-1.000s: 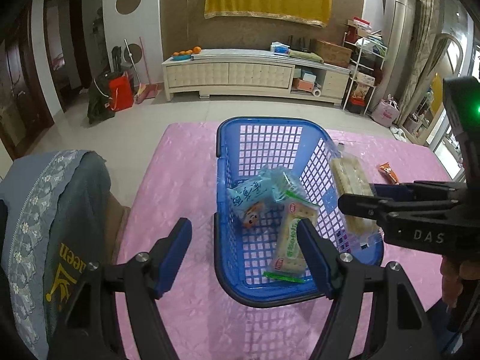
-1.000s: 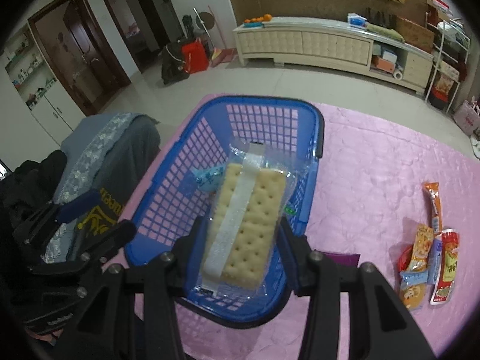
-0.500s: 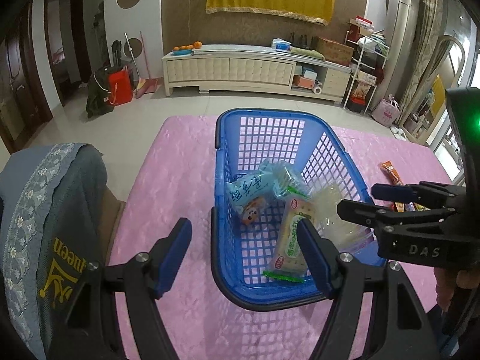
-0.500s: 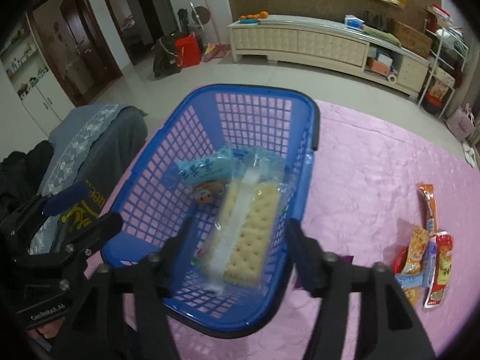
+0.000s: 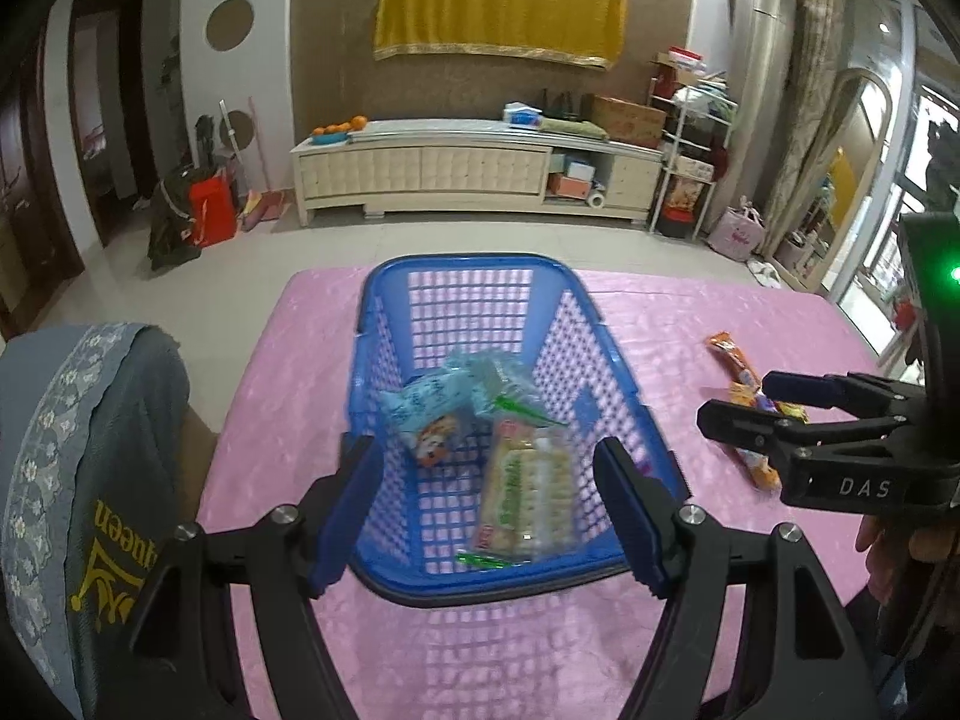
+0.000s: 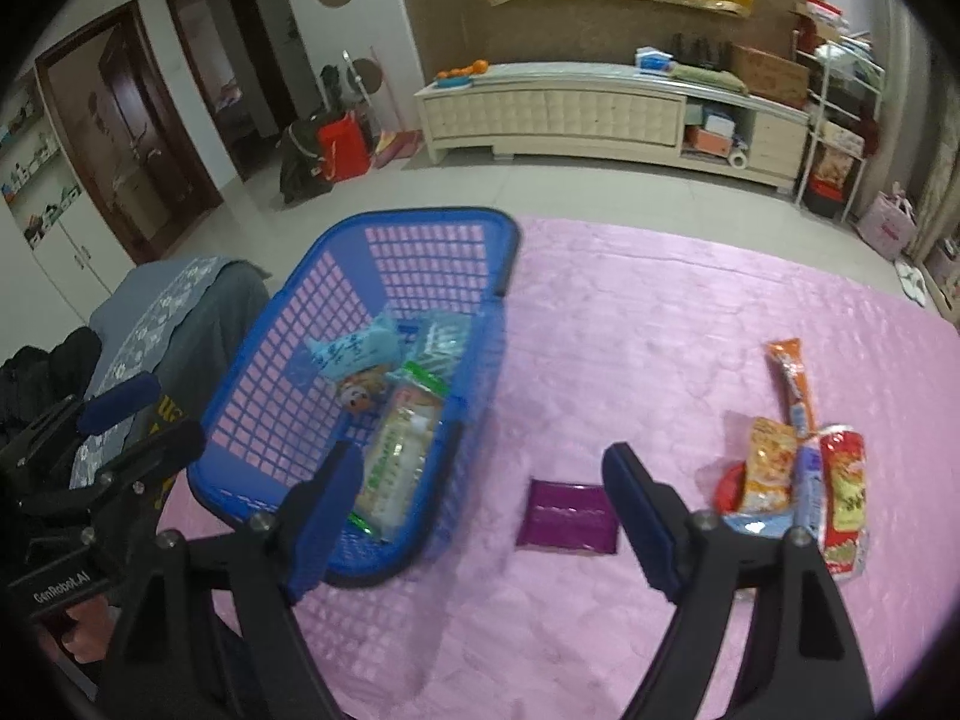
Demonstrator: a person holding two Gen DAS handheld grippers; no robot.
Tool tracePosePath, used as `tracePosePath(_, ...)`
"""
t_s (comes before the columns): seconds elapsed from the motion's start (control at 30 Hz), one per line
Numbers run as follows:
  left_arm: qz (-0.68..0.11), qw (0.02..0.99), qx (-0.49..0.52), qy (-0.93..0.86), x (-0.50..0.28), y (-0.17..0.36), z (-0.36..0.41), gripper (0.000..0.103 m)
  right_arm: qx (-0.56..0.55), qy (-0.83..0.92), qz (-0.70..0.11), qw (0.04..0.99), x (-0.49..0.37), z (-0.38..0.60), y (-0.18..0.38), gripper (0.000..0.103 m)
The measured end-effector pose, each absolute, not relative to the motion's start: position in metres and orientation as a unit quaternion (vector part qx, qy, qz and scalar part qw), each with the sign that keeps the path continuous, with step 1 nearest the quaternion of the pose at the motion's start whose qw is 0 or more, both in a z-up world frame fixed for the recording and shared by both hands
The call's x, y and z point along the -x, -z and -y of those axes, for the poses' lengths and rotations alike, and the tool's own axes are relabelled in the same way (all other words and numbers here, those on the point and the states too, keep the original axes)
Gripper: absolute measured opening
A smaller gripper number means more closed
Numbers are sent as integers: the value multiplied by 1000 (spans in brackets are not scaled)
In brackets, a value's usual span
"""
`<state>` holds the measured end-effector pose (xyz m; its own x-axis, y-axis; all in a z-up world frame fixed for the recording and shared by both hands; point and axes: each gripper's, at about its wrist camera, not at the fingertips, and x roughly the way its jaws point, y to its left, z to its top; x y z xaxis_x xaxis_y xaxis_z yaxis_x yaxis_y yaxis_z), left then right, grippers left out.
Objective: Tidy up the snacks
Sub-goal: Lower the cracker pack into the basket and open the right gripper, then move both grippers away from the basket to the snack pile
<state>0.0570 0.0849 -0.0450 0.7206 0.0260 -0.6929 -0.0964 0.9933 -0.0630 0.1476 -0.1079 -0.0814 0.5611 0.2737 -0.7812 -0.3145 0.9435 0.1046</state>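
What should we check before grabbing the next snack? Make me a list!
1. Right gripper open and empty: ok.
2. Left gripper open, holding nothing: ok.
3. Cracker pack lying inside the blue basket: ok.
4. Purple packet lies flat on the pink tablecloth, apart from the basket, between the right fingers: ok.
5. Snack pile on the right waits outside the basket: not ok, still to sort.
6. Whether the purple packet is sealed: cannot tell.

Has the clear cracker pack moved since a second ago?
Yes. The cracker pack has left the open right gripper and dropped into the blue basket, lying on its floor.
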Motion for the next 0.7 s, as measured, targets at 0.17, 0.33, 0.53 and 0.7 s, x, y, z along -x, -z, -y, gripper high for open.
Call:
tracePosePath(0.17, -371, 928, 34, -16, -60, 41, -60, 73, 30, -155, -414, 896, -133, 130, 68, 95)
tracePosePath(0.33, -368, 929, 25, 7, -66, 37, -34, 73, 34, -142, -402, 904, -124, 155, 57, 95)
tracePosePath(0.53, -368, 929, 8, 44, -74, 34, 1, 73, 35, -115, -396, 911, -119, 191, 52, 96)
tracePosePath(0.7, -367, 928, -2, 64, -85, 37, 31, 73, 33, -94, -396, 913, -115, 221, 54, 103)
